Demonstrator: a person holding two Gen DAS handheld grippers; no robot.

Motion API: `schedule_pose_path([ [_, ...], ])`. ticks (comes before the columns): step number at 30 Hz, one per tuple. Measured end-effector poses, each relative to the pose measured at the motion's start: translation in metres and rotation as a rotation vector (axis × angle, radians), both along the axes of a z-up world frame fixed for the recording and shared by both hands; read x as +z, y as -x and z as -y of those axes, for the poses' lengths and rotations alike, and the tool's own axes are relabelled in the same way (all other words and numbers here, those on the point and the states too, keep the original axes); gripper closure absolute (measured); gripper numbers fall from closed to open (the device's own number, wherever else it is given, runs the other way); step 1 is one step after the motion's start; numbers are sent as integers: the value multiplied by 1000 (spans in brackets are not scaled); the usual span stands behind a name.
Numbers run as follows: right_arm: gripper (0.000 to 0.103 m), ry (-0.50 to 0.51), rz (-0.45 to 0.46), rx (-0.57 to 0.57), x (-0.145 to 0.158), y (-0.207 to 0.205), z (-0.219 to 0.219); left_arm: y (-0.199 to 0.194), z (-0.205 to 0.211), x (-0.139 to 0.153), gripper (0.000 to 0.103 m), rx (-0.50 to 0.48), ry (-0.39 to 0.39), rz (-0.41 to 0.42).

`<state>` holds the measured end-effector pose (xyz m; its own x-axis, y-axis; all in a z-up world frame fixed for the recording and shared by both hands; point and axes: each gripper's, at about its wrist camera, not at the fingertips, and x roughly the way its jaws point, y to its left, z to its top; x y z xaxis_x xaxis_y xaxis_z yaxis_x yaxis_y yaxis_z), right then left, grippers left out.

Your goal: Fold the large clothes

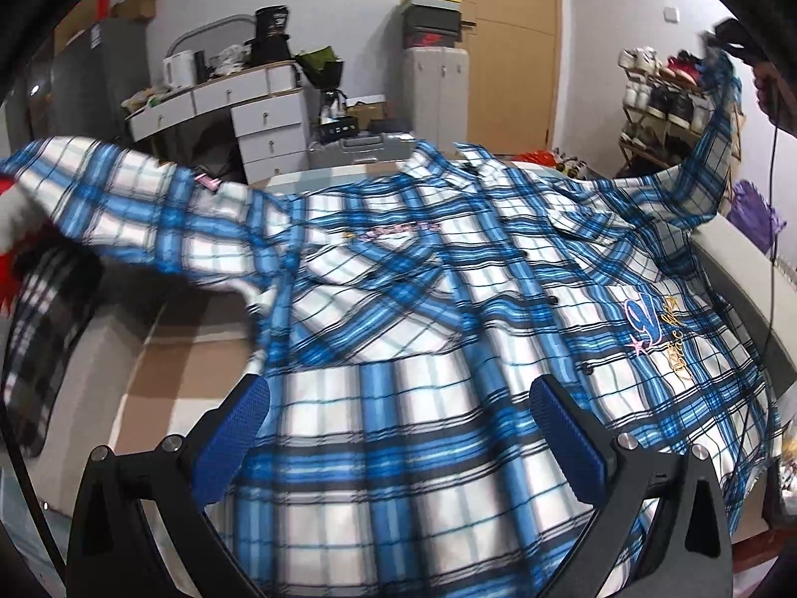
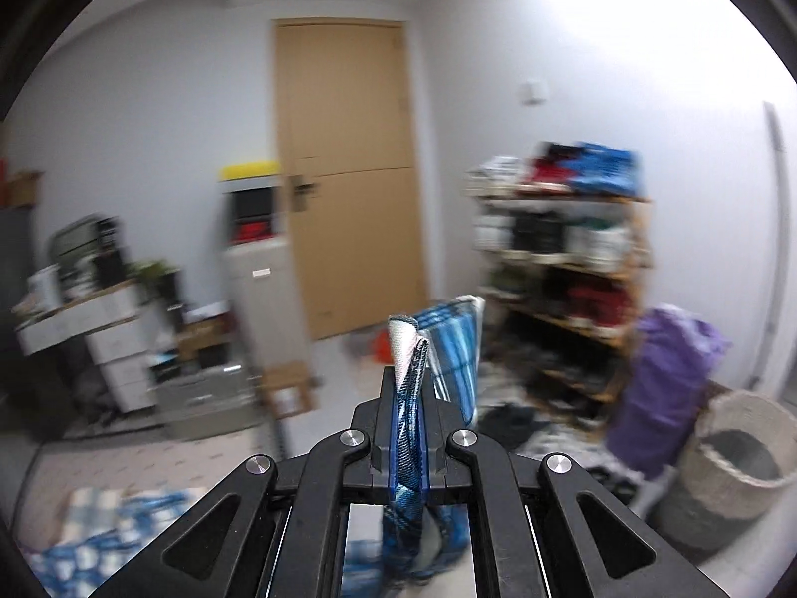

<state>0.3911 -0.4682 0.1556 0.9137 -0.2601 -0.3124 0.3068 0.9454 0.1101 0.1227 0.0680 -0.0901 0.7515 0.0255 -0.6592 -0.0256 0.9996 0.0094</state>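
Note:
A large blue-and-white plaid shirt (image 1: 423,299) lies spread front-up on the table (image 1: 737,274), collar at the far side. My left gripper (image 1: 398,388) hovers open over the shirt's lower part, its blue pads (image 1: 249,413) wide apart with nothing between them. One sleeve (image 1: 707,149) is lifted high at the upper right, where the right gripper (image 1: 732,35) holds its end. In the right wrist view my right gripper (image 2: 409,378) is shut on the sleeve cuff (image 2: 406,349), and the fabric hangs below it. The other sleeve (image 1: 114,199) stretches out to the left.
A dark checked garment (image 1: 45,329) hangs at the left table edge. Beyond the table stand a white desk with drawers (image 1: 259,114), a grey cabinet (image 1: 438,89), a wooden door (image 2: 348,174) and a shoe rack (image 1: 662,99). A purple bag (image 2: 662,388) and woven basket (image 2: 737,463) sit on the floor.

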Motion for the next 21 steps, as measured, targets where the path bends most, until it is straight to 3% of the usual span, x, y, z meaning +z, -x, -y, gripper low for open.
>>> schedule_pose_path([
  [4,98,-26,-46,224,-9,-21,-104,13,-18,-1,1,26,11,10],
  [8,98,-109,-130,413,-44,-42,-194,26,-42,-1,1,60,37,18],
  [17,98,-270,-411,767,-213,-82,-398,52,-77,-5,1,113,94,24],
  [21,97,-283,-519,818,-266,-81,-457,55,-85,-11,1,123,107,12],
])
